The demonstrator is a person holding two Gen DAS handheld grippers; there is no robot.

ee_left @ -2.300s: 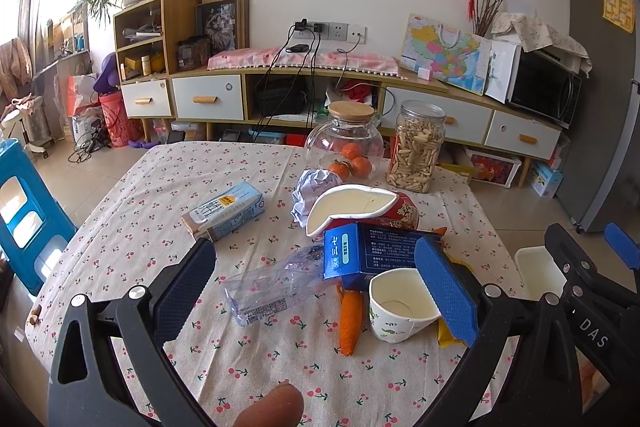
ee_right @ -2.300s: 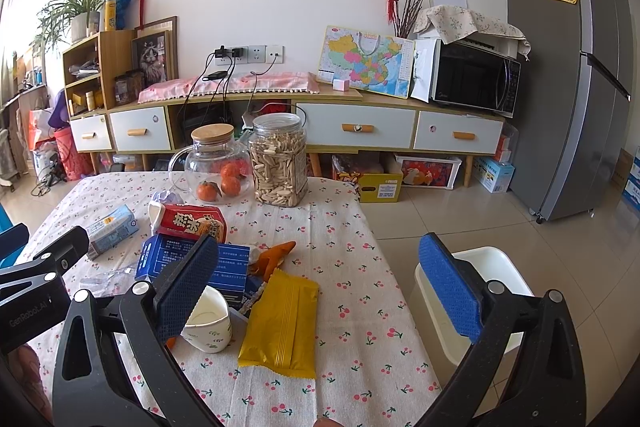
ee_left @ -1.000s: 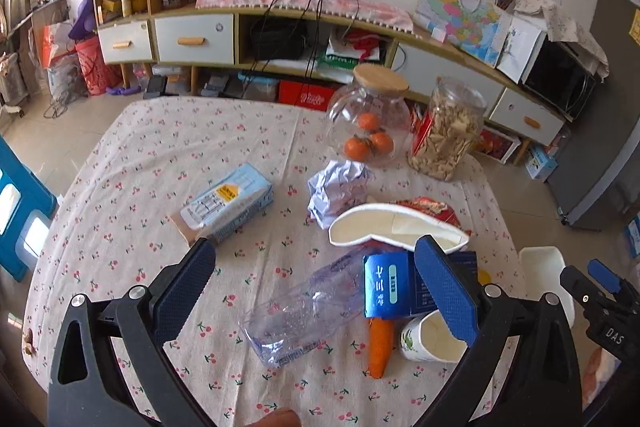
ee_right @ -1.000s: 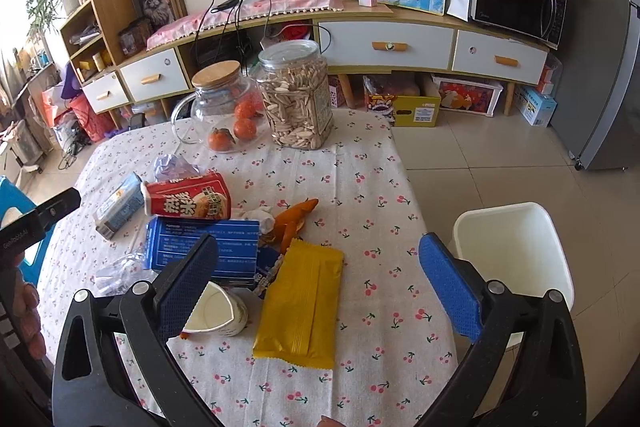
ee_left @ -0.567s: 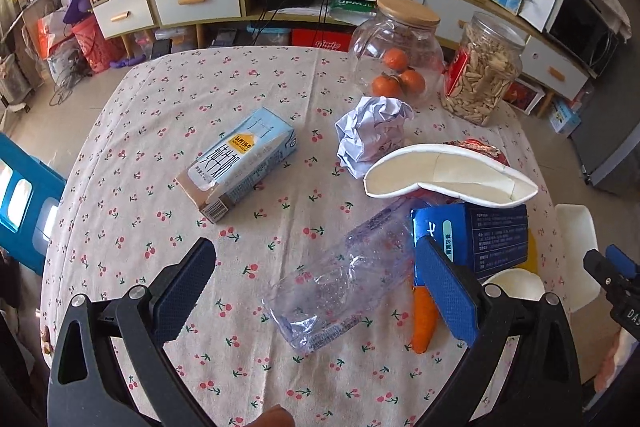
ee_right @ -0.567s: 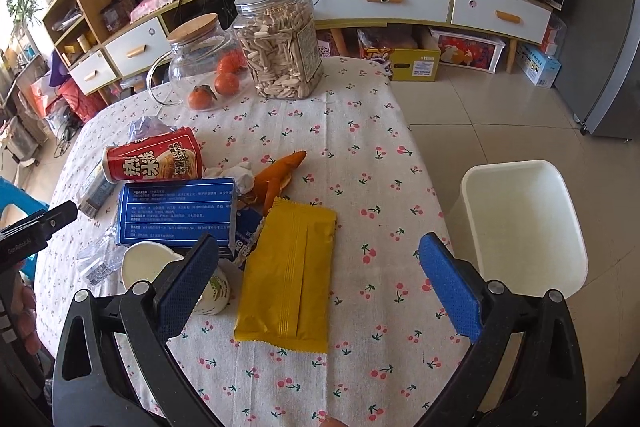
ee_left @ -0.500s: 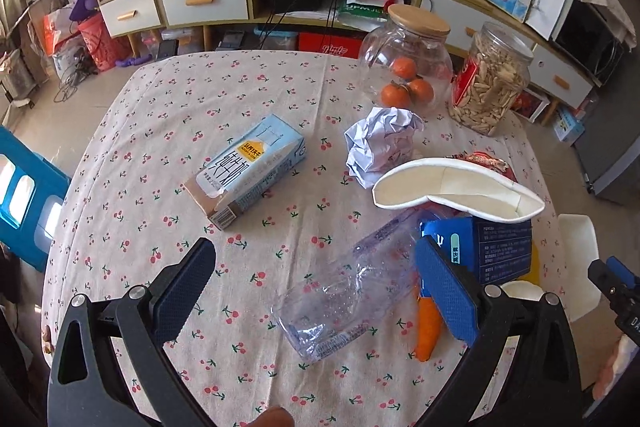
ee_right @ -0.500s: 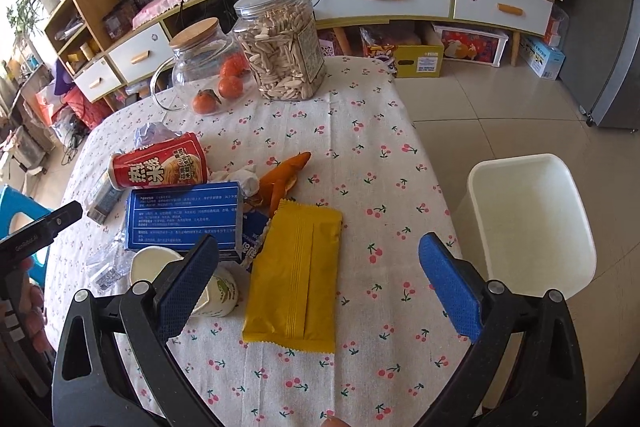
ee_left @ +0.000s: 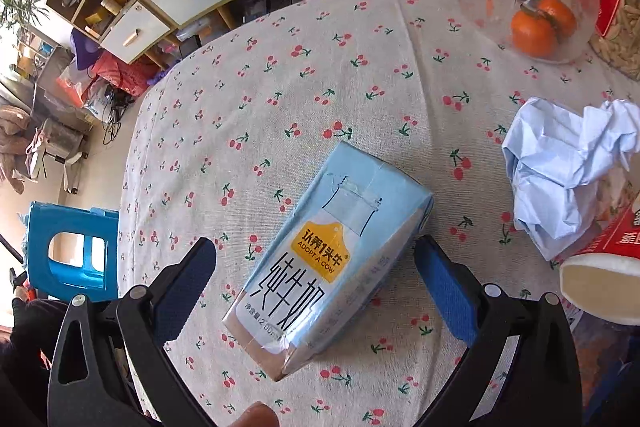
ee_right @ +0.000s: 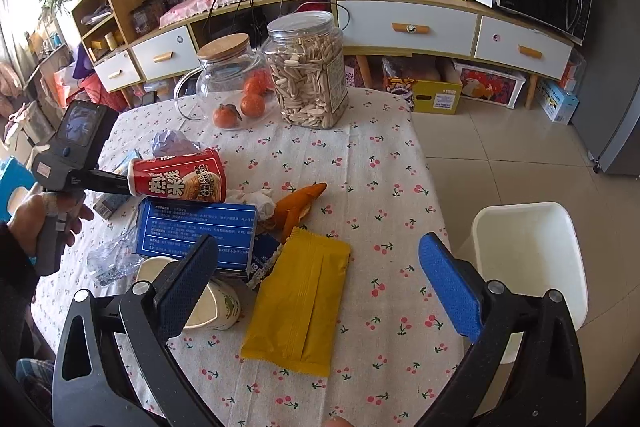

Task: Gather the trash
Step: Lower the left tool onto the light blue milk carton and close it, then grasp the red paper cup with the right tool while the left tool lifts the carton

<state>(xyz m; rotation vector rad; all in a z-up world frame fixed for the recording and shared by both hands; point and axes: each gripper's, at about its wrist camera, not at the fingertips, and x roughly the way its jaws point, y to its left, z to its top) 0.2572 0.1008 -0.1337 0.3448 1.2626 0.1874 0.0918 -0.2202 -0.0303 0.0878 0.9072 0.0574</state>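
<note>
A light blue milk carton (ee_left: 328,267) lies on the cherry-print tablecloth (ee_left: 320,87). My left gripper (ee_left: 316,279) is open and straddles the carton, one finger on each side, not touching it. A crumpled white paper ball (ee_left: 560,167) lies to its right. My right gripper (ee_right: 320,279) is open and empty above a yellow snack packet (ee_right: 300,303). Beside that lie a paper cup (ee_right: 212,303), a blue box (ee_right: 196,227), a red noodle cup (ee_right: 180,179), orange peel (ee_right: 296,207) and a crushed clear bottle (ee_right: 108,263).
A white bin (ee_right: 528,267) stands on the floor right of the table. A glass jar of oranges (ee_right: 228,83) and a jar of seeds (ee_right: 308,71) stand at the table's far side. A blue stool (ee_left: 72,251) is left of the table.
My left gripper has dropped low and moved left, closing in around the milk carton. My right gripper has stayed over the yellow packet, tilting up slightly.
</note>
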